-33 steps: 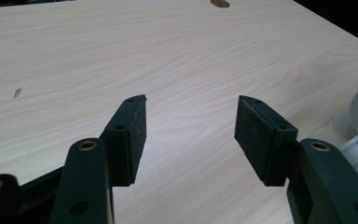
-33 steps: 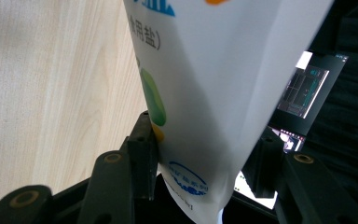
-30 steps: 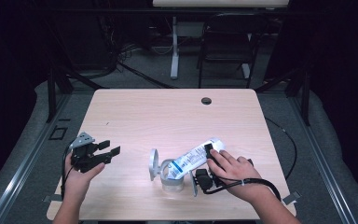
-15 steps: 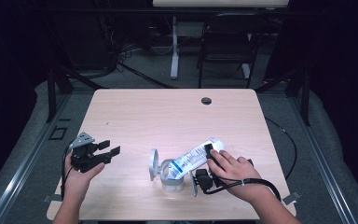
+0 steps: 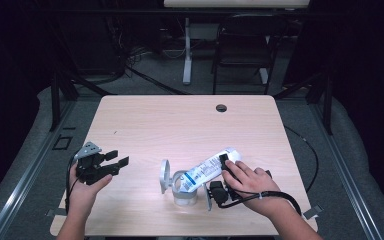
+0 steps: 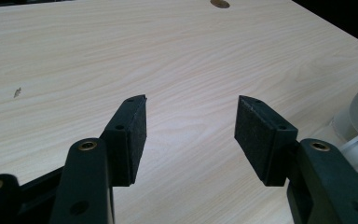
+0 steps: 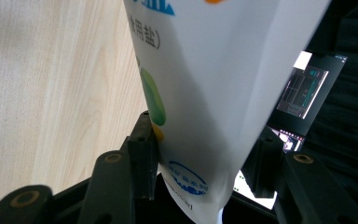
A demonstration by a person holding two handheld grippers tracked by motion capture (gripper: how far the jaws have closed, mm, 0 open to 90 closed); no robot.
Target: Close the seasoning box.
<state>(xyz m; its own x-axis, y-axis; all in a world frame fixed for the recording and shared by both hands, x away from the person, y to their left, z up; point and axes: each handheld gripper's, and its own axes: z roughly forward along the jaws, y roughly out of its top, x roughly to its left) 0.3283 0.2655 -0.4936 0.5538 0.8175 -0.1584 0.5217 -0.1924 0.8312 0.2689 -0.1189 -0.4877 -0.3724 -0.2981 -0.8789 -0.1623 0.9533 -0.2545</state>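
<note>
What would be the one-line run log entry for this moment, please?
right gripper: shut on salt bag, tilted over metal jar | left gripper: open, empty | lid: beside jar

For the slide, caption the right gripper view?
Right gripper clamps a white salt bag, tilted over the wooden table.

The place reads as a lab or recording studio rather than a home. A single pale wooden counter (image 5: 145, 125) with a cable hole (image 5: 221, 108) stands on grey carpet, boxed in by black curtains and dark metal frame bars (image 5: 60, 95). Loose cables (image 5: 130, 70) run across the floor behind it, beside a white stand leg (image 5: 187, 55) and a black chair (image 5: 242, 47). A lit computer screen (image 7: 305, 91) glows off to one side in the right gripper view.
</note>
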